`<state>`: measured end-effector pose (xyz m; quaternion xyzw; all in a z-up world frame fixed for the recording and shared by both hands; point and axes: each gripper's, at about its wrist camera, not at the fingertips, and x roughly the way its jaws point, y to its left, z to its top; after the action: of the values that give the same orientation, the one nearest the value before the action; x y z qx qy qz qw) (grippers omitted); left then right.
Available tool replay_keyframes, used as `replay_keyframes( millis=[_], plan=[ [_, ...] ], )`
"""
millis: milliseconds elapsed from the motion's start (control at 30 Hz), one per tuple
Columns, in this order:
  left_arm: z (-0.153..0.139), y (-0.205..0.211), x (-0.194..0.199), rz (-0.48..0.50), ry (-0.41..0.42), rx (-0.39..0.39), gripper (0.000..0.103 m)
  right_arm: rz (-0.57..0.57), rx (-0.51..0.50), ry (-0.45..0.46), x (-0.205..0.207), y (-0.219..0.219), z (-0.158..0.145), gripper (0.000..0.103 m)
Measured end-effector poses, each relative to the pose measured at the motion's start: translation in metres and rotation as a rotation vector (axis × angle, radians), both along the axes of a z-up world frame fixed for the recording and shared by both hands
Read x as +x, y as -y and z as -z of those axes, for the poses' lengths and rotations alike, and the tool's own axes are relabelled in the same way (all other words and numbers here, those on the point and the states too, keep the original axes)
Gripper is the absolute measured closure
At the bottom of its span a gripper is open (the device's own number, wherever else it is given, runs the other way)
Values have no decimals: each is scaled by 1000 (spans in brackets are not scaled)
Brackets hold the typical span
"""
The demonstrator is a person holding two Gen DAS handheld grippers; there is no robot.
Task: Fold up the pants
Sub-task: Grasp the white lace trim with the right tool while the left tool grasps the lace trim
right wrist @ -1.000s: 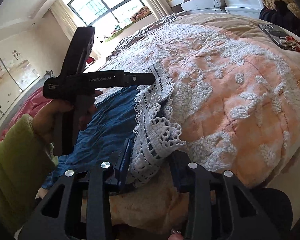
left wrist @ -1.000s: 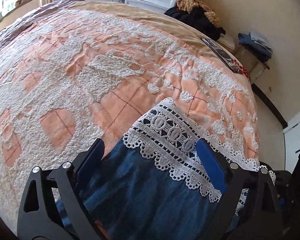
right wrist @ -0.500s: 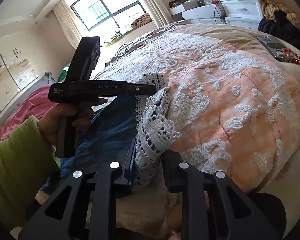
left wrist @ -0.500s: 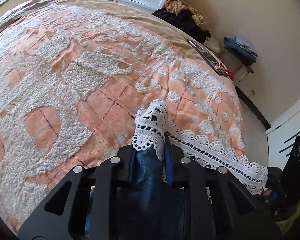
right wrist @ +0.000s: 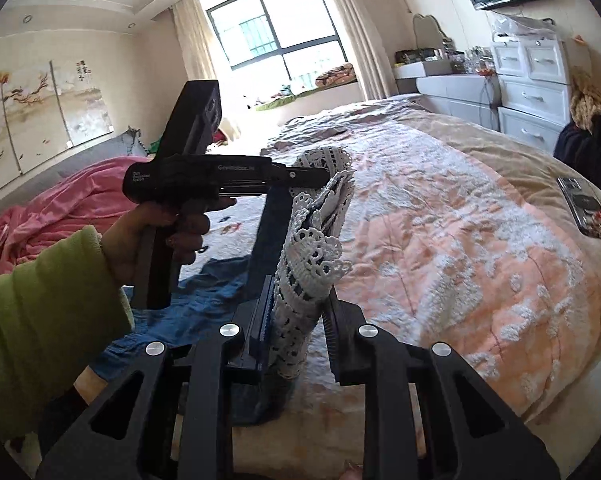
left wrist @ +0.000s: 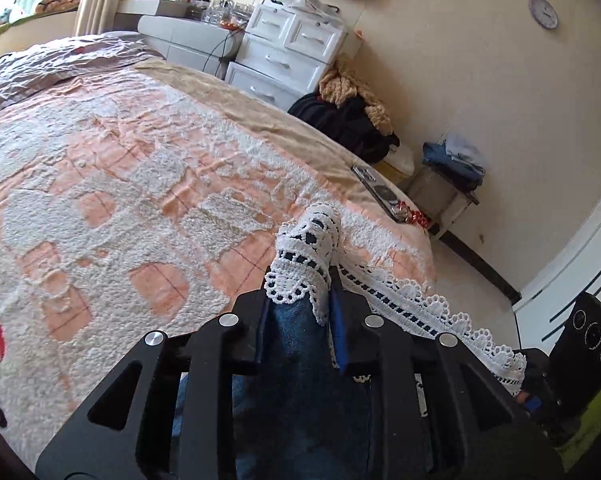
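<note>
Left tongs [left wrist: 300, 304] clamping the pants [left wrist: 296, 344] at the lace hem [left wrist: 306, 256], jaws having just closed; right tongs [right wrist: 296, 316] pinching the same hem toward three o'clock; blue cloth trailing off the bed [left wrist: 120, 184] at seven o'clock, seemingly lifted clear; phone [left wrist: 380, 192] lying at two o'clock.

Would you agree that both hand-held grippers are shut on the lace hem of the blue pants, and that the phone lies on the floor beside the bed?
Not quite: the phone lies on the bed, near its edge, as the left wrist view shows. The rest holds: the left hand-held gripper and the right hand-held gripper are both shut on the lace hem of the blue pants.
</note>
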<state>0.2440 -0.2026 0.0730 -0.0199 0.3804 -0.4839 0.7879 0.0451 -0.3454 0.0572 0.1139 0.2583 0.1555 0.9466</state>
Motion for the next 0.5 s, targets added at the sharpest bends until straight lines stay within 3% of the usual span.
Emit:
replay_keyframes(
  millis=[200,267,500],
  plan=[
    [-14,-68,-6,-53,-14,-130,81,-185,-71,82,2,-64,-24,82],
    [-10,-93,-10,-94,-27,-146,74,-255,-110,98,2,-91,-26,82],
    [23,-175,-23,-305,-137,-147,69,-480,-251,9,9,-180,10,82]
  ],
)
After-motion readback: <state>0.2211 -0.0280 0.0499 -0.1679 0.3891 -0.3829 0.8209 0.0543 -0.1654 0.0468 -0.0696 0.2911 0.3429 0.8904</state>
